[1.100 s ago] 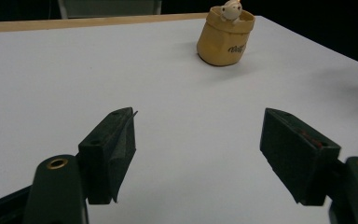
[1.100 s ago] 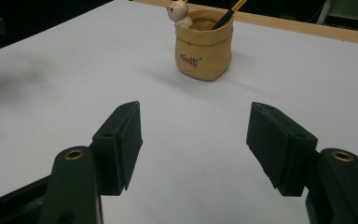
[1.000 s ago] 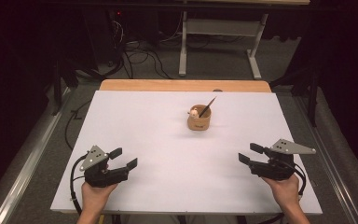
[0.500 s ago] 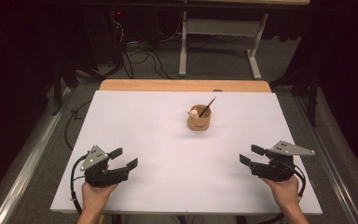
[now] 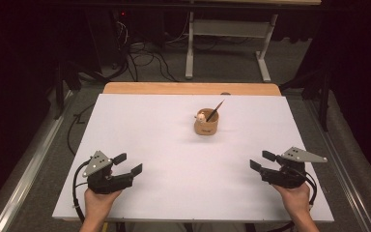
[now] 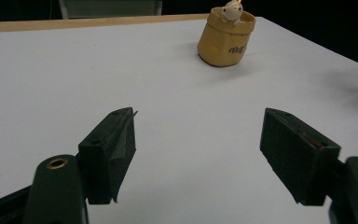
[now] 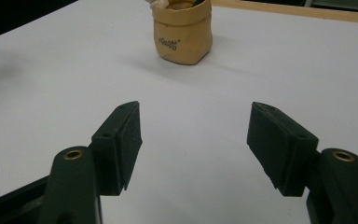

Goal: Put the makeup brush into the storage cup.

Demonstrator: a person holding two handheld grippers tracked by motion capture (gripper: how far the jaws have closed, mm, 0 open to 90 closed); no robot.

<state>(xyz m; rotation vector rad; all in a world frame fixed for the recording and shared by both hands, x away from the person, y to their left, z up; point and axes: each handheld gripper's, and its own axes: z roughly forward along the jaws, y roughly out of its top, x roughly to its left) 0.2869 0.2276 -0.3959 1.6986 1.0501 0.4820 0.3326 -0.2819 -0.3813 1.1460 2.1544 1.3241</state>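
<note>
A small tan pot (image 5: 206,125) shaped like a sack stands on the white table top (image 5: 149,130), a little right of centre and toward the far side. A dark stick (image 5: 216,110) leans out of it and a small pale figure (image 5: 201,116) sits at its rim. In the left gripper view the pot (image 6: 224,38) is ahead to the right; in the right gripper view the pot (image 7: 183,32) is ahead at the top. My left gripper (image 5: 128,164) rests at the near left, open and empty. My right gripper (image 5: 262,160) rests at the near right, open and empty.
A wooden strip (image 5: 188,88) runs along the table's far edge. Beyond it stands a white metal frame (image 5: 227,43) amid cables on the floor. Metal rails (image 5: 24,169) flank the table on both sides.
</note>
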